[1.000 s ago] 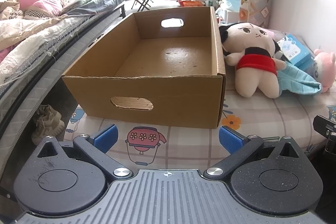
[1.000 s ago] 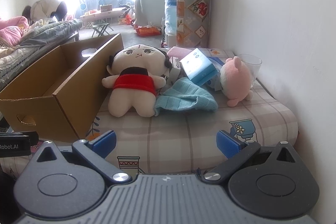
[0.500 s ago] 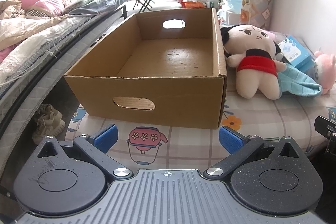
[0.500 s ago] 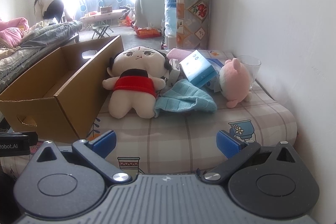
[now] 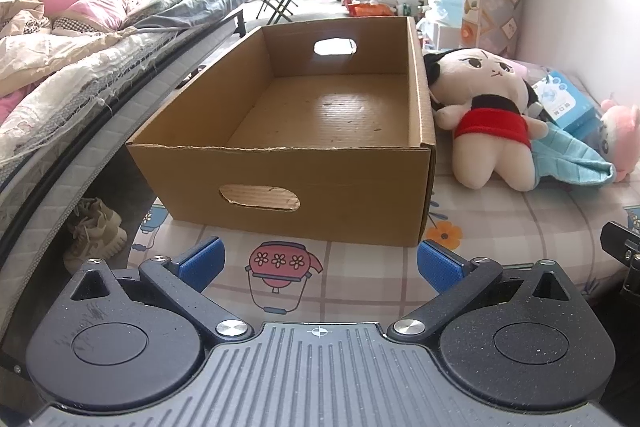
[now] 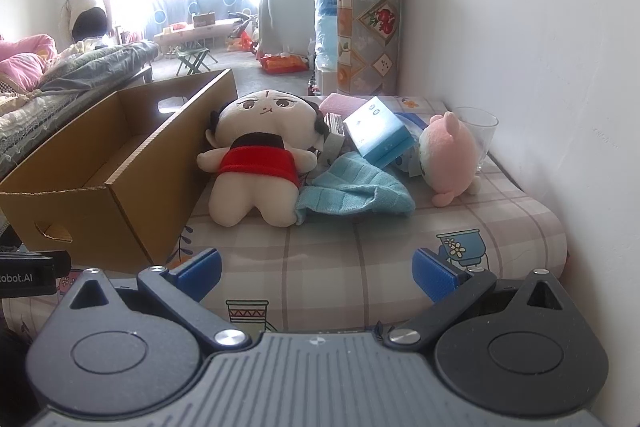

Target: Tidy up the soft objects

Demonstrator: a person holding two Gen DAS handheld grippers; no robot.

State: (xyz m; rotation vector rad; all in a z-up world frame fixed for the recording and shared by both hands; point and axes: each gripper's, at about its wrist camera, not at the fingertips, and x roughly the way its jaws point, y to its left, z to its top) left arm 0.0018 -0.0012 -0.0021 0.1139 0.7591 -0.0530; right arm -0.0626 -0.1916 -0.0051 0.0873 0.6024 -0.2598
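Still at the start: both tongs, left gripper (image 5: 318,261) and right gripper (image 6: 316,273), gaping wide, holding nothing. Next, reach for red-shirted doll (image 6: 260,163) beside empty cardboard box (image 5: 288,183).

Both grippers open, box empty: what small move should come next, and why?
Probably ease the right gripper forward toward the red-shirted plush doll. Its jaws are open and empty, the doll lies nearest, leaning against the empty cardboard box, and nothing covers it.
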